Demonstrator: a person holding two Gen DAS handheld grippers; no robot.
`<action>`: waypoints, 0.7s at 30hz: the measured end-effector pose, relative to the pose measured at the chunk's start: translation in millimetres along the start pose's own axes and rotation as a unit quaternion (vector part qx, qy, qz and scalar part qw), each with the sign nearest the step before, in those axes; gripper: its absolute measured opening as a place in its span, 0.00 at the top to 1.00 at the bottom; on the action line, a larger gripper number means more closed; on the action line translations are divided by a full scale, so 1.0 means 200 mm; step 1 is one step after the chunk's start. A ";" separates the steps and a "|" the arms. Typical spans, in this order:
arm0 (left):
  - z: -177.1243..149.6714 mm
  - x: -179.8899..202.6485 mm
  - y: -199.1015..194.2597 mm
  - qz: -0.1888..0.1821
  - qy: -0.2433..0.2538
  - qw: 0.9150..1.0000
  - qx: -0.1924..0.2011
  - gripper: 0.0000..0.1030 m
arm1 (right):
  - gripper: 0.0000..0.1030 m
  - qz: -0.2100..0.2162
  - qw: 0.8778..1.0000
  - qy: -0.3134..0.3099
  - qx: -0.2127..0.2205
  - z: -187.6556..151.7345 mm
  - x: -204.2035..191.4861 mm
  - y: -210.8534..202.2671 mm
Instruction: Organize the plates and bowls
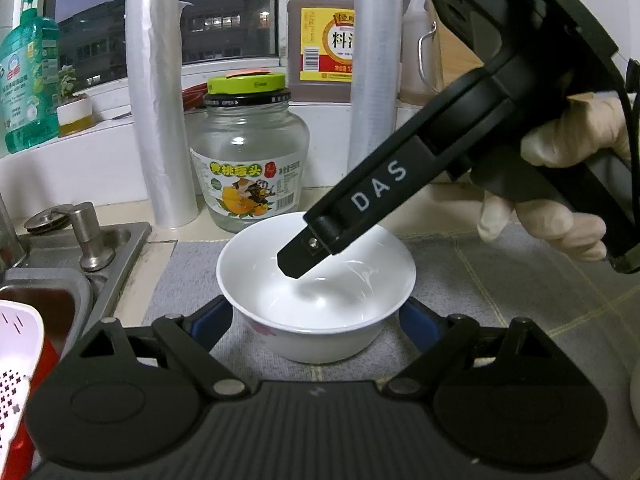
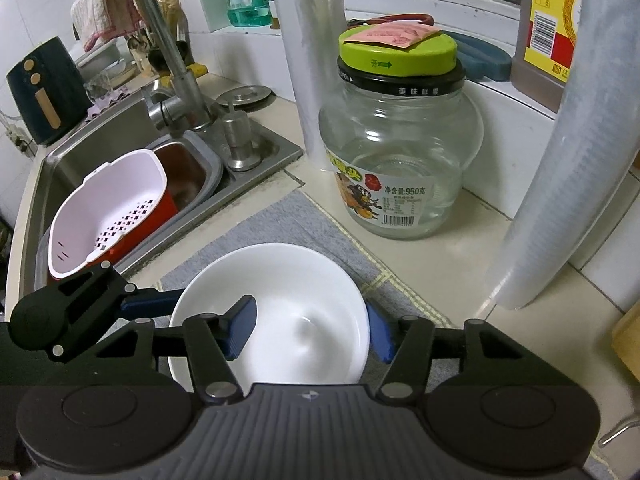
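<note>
Shows a white bowl [image 1: 320,344] standing upright and empty on a grey mat [image 1: 192,272], on the desk [image 2: 460,272] just beside the steel sink [image 2: 80,160]. Has the right tool [image 2: 310,332] closed down over the bowl's right-hand wall, with one blue pad inside the bowl and the other against the outside of the rim. Reaches in steeply from the upper right in the left wrist view, one black finger dipping into the bowl, with a gloved hand [image 1: 560,184] wrapped round the handle. Brackets the same bowl with the left tool [image 1: 316,316], jaws spread wide and a blue pad close beside each flank of the bowl, low down. Cannot tell whether either of those pads actually presses on it. Behind the bowl, near but apart: an empty glass jar [image 1: 248,160] with a green lid, between two upright rolls of clear plastic [image 1: 160,120]. In the sink, tilted inside a red basin: a pale perforated colander [image 2: 108,208].
</note>
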State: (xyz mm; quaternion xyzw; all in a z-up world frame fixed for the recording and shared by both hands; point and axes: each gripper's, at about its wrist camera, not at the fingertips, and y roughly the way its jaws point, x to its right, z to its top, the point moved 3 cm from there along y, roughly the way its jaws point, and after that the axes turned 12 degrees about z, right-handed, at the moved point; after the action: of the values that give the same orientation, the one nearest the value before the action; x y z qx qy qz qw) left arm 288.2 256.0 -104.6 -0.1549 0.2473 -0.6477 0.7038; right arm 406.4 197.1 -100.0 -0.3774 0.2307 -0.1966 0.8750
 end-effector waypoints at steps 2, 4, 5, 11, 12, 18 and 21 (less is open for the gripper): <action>0.00 0.00 0.00 -0.001 0.001 1.000 0.000 0.13 | 0.38 -0.003 1.000 0.000 0.000 0.00 0.00 0.00; 0.00 0.00 0.00 -0.002 0.003 1.000 0.000 0.13 | 0.38 -0.003 1.000 -0.001 0.000 0.00 0.00 0.00; 0.00 0.00 0.00 -0.003 0.005 1.000 0.000 0.13 | 0.38 -0.004 1.000 -0.001 -0.001 -0.01 0.00 0.00; 0.01 0.02 -0.02 -0.010 0.011 1.000 -0.002 0.13 | 0.38 -0.007 1.000 -0.002 -0.005 -0.03 -0.01 -0.02; 0.01 0.02 -0.02 -0.010 0.012 1.000 -0.003 0.13 | 0.38 -0.006 1.000 -0.003 -0.005 -0.04 -0.01 -0.03; 0.02 0.05 -0.09 -0.010 0.021 1.000 -0.004 0.13 | 0.38 -0.001 1.000 -0.009 -0.002 -0.08 -0.04 -0.10; 0.02 0.07 -0.12 -0.009 0.020 1.000 -0.006 0.13 | 0.38 0.002 1.000 -0.014 -0.001 -0.10 -0.07 -0.14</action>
State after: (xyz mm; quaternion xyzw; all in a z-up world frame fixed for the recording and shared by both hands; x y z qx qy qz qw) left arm 270.7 239.2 -90.2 -0.1482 0.2636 -0.6559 0.6917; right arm 380.2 175.5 -87.6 -0.3804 0.2192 -0.1888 0.8784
